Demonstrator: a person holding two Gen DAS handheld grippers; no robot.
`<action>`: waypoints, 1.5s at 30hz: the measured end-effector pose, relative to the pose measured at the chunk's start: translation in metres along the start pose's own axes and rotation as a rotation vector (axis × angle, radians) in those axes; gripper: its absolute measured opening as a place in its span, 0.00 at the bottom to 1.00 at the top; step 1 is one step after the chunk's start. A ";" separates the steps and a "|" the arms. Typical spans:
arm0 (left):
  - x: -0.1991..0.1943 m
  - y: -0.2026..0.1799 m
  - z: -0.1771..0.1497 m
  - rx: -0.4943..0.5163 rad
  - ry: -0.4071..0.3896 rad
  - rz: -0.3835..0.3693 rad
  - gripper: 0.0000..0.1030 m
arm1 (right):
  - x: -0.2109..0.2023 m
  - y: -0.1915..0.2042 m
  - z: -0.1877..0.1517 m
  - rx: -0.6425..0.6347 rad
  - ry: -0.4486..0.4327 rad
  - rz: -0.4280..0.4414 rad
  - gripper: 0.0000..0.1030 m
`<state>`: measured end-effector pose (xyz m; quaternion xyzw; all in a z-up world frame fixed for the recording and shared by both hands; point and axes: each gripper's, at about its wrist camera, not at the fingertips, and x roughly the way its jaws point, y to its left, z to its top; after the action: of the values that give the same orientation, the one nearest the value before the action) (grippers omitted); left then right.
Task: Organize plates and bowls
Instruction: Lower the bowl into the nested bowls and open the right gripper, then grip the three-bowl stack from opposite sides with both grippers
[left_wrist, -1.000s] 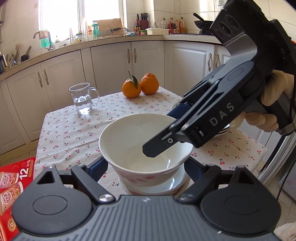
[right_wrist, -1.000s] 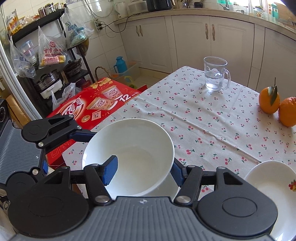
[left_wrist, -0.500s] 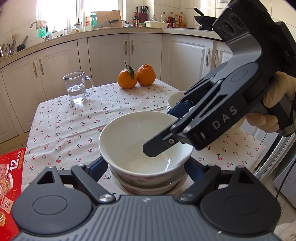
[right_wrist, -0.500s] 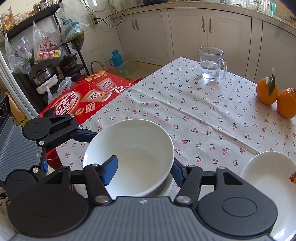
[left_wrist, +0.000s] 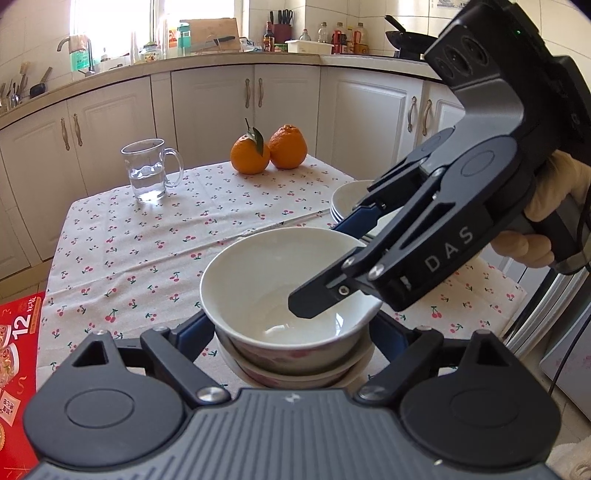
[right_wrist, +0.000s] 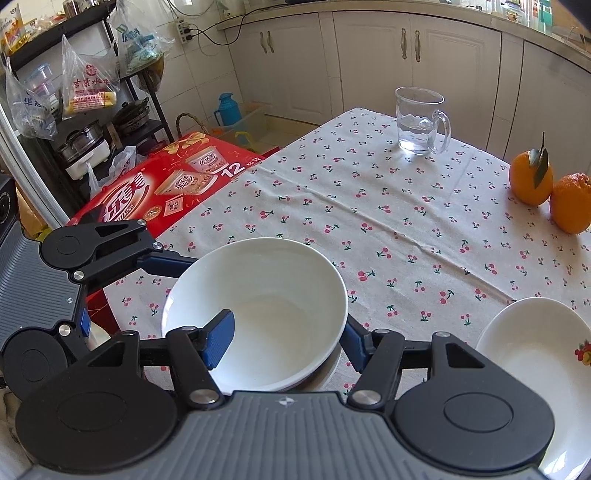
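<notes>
Fingers, right (right_wrist: 221, 339): spread wide, one inside the white bowl (right_wrist: 266, 295), one outside its rim.
Fingers, left (left_wrist: 192, 328): spread, flanking the bowl.
Bowl: nested in another bowl (left_wrist: 295, 373) on the worktop (right_wrist: 406, 221).

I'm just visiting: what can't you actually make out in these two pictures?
Lower bowl, left wrist view: only its rim shows under the top bowl.
Plate stack, left wrist view: mostly behind the right hand-held gripper; the right wrist view cuts it off. Count unclear.
Grip: whether the right or the left hand-held gripper presses the top bowl; its wall hides the pads.
Counter bottles: labels too small to read.
</notes>
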<state>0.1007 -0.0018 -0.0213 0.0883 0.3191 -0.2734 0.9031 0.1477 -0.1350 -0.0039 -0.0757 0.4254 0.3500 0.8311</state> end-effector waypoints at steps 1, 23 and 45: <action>0.000 0.001 0.000 0.000 0.000 -0.004 0.89 | 0.001 0.000 -0.001 -0.003 0.003 -0.002 0.66; -0.025 0.015 -0.011 0.142 0.038 -0.039 0.94 | -0.035 0.032 -0.025 -0.166 -0.086 -0.124 1.00; 0.041 0.046 -0.010 0.425 0.200 -0.353 0.90 | 0.034 0.023 -0.047 -0.417 0.069 -0.032 0.96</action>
<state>0.1473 0.0224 -0.0550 0.2452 0.3524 -0.4768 0.7670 0.1155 -0.1208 -0.0553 -0.2647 0.3708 0.4144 0.7879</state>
